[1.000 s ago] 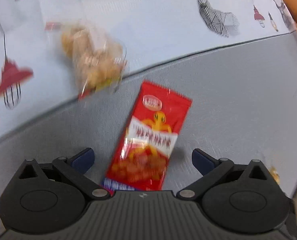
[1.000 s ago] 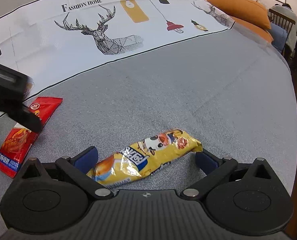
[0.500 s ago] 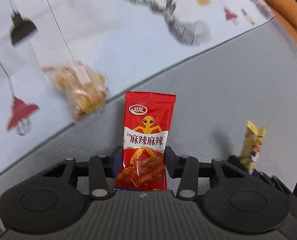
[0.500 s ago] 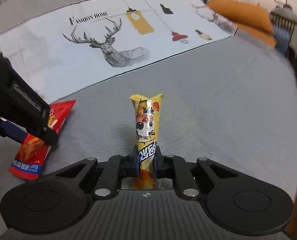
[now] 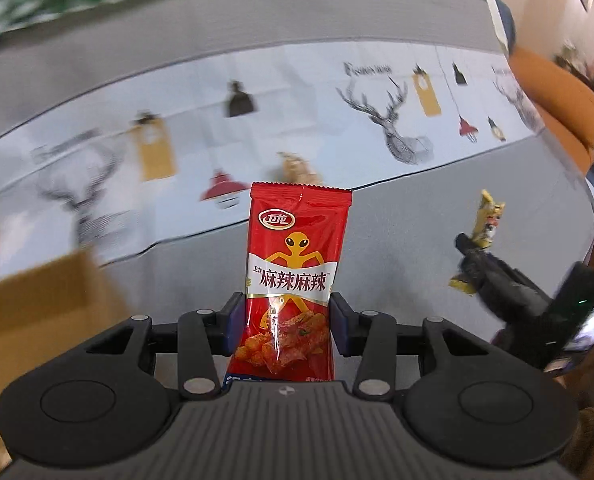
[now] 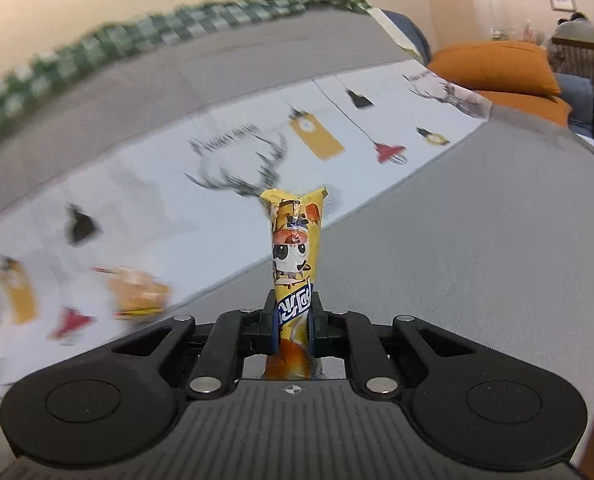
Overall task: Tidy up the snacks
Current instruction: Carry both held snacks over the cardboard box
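Observation:
My left gripper (image 5: 287,322) is shut on a red snack packet (image 5: 295,264) with an orange alien figure, held upright above the grey cloth. My right gripper (image 6: 293,320) is shut on a yellow snack packet (image 6: 295,252) with a panda face, also held upright. The right gripper with its yellow packet (image 5: 485,224) shows at the right of the left wrist view. A clear bag of golden snacks (image 6: 137,292) lies on the white printed cloth; in the left wrist view it (image 5: 297,168) peeks out behind the red packet.
A brown cardboard box (image 5: 29,320) stands at the left in the left wrist view. A white cloth with deer and lamp prints (image 6: 225,168) lies across the grey surface (image 6: 477,260). Orange cushions (image 6: 497,64) are at the far right.
Both grippers have lifted their packets higher off the grey cloth and tilted up. The cardboard box has come into the left wrist view.

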`<state>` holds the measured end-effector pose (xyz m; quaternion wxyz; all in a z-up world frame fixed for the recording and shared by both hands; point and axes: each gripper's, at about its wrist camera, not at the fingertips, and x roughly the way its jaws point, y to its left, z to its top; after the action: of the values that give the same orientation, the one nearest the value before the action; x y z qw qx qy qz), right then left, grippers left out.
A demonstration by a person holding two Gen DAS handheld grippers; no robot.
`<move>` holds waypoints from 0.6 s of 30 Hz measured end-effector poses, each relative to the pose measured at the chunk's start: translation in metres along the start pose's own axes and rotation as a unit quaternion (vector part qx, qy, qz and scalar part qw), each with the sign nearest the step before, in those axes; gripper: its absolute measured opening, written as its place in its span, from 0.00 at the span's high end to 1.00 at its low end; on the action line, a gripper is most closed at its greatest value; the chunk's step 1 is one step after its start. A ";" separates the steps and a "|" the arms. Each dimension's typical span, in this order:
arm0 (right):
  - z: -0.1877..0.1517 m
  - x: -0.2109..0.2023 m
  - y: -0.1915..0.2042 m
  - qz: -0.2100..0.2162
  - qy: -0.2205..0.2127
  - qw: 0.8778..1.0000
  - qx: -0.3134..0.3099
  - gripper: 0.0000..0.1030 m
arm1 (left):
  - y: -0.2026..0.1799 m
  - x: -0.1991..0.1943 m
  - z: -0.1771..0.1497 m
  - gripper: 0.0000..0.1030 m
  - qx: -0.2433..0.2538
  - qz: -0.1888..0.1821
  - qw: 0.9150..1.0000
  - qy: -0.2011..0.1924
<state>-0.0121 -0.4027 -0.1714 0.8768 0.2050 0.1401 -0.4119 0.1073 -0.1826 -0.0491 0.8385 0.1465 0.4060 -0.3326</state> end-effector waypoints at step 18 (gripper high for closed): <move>-0.024 -0.298 0.049 0.316 0.100 0.933 -0.137 0.87 | 0.041 -0.242 -0.181 0.53 -0.132 0.057 0.983 -0.117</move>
<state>-0.1608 -0.1649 -0.0572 0.9628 0.1566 0.2097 -0.0677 -0.0790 0.0472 0.0253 0.9096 0.0176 0.3367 -0.2430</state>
